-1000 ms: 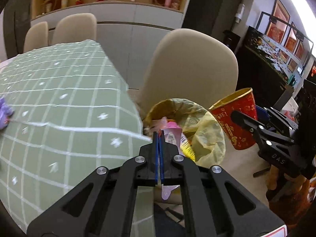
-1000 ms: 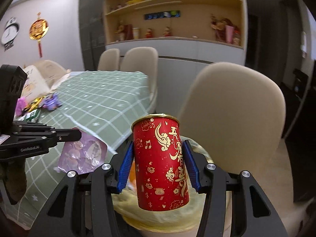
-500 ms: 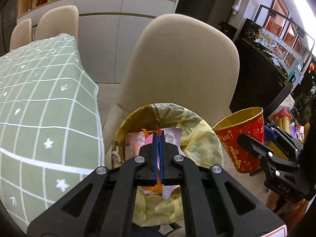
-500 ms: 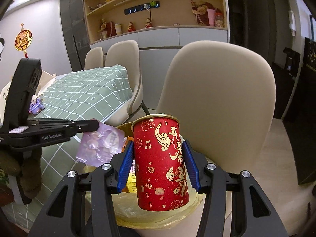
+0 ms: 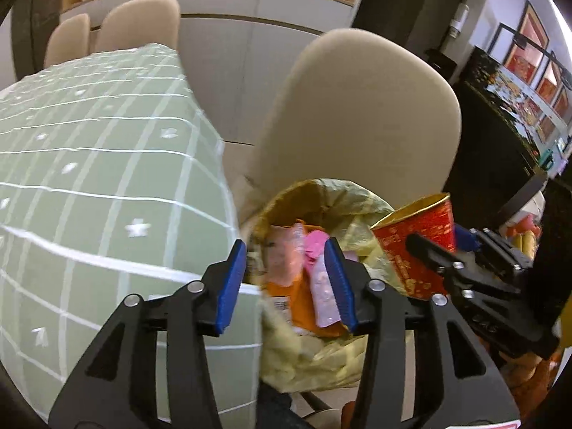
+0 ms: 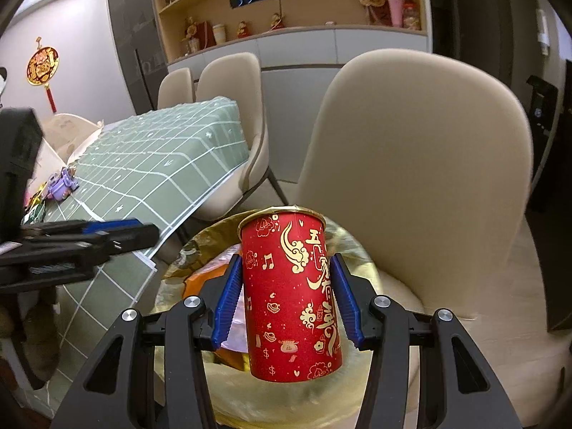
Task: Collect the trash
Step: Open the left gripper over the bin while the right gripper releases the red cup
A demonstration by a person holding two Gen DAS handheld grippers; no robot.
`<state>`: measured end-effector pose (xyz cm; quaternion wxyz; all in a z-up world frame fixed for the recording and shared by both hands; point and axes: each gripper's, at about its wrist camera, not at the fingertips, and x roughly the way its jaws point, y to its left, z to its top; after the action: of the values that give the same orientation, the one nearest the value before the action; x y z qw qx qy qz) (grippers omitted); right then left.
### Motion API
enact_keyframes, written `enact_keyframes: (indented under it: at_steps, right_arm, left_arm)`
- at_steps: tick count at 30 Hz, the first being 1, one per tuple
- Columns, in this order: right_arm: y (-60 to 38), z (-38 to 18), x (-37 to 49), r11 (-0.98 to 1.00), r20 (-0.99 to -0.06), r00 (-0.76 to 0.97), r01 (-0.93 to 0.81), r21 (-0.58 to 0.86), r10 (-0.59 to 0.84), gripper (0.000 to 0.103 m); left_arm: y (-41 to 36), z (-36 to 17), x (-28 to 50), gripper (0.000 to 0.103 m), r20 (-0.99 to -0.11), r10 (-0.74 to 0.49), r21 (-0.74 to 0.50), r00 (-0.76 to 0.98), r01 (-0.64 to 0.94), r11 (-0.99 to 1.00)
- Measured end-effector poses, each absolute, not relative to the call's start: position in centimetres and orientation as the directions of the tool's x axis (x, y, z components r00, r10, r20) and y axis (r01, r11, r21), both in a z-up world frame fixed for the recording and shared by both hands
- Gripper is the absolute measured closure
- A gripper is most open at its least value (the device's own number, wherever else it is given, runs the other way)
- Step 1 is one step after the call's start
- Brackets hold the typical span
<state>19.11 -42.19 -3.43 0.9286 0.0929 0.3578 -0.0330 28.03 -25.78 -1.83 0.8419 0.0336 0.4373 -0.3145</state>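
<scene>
Left gripper (image 5: pixel 286 282): jaws spread apart and empty, above the yellow-lined trash bin (image 5: pixel 357 207), in which a pink wrapper (image 5: pixel 320 282) and an orange packet (image 5: pixel 286 298) lie. Right gripper (image 6: pixel 287 298): jaws clamped on the upright red paper cup (image 6: pixel 291 296), held over the same bin. The bin stands on a beige chair (image 6: pixel 411 164) beside the green-checked tabletop (image 5: pixel 89 178).
</scene>
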Motion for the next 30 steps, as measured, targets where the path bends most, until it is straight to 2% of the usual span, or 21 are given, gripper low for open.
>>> enact_keyframes:
  at_steps: [6,10,15,20,23,25,30]
  right_arm:
    - [-41.0,-6.9,22.6,0.966,-0.739,0.667,0.119,0.229,0.093,0.056]
    - [-40.1,-10.0,24.6,0.968,-0.817,0.569,0.144,0.207,0.090,0.056]
    - [-39.4,-11.8,25.6,0.975,-0.872,0.485,0.149,0.163,0.071,0.055]
    - [-39.2,-11.4,25.4,0.976,-0.871,0.488,0.162,0.146,0.049,0.054]
    - [-39.1,-10.9,25.0,0.979,-0.872,0.488,0.164,0.120,0.026,0.048]
    - [-38.8,-10.0,24.2,0.982,-0.857,0.515,0.168,0.081,-0.017,0.048]
    - [-38.2,-7.2,23.0,0.990,-0.816,0.576,0.139,0.038,-0.050,0.047]
  left_arm:
    - [-22.7,-0.7,28.3,0.055,-0.746,-0.488,-0.217,0.453,0.528,0.821]
    - [-21.9,-0.3,28.4,0.055,-0.739,-0.499,-0.228,0.453,0.528,0.818]
    - [-22.0,0.0,28.1,0.055,-0.734,-0.513,-0.236,0.445,0.542,0.807]
    - [-22.1,0.4,27.6,0.055,-0.727,-0.518,-0.231,0.451,0.550,0.802]
    - [-22.2,0.9,27.2,0.054,-0.719,-0.525,-0.230,0.456,0.557,0.798]
    - [-22.1,1.2,26.9,0.051,-0.714,-0.531,-0.230,0.455,0.565,0.793]
    - [-20.3,1.8,26.1,0.050,-0.707,-0.531,-0.218,0.468,0.569,0.793]
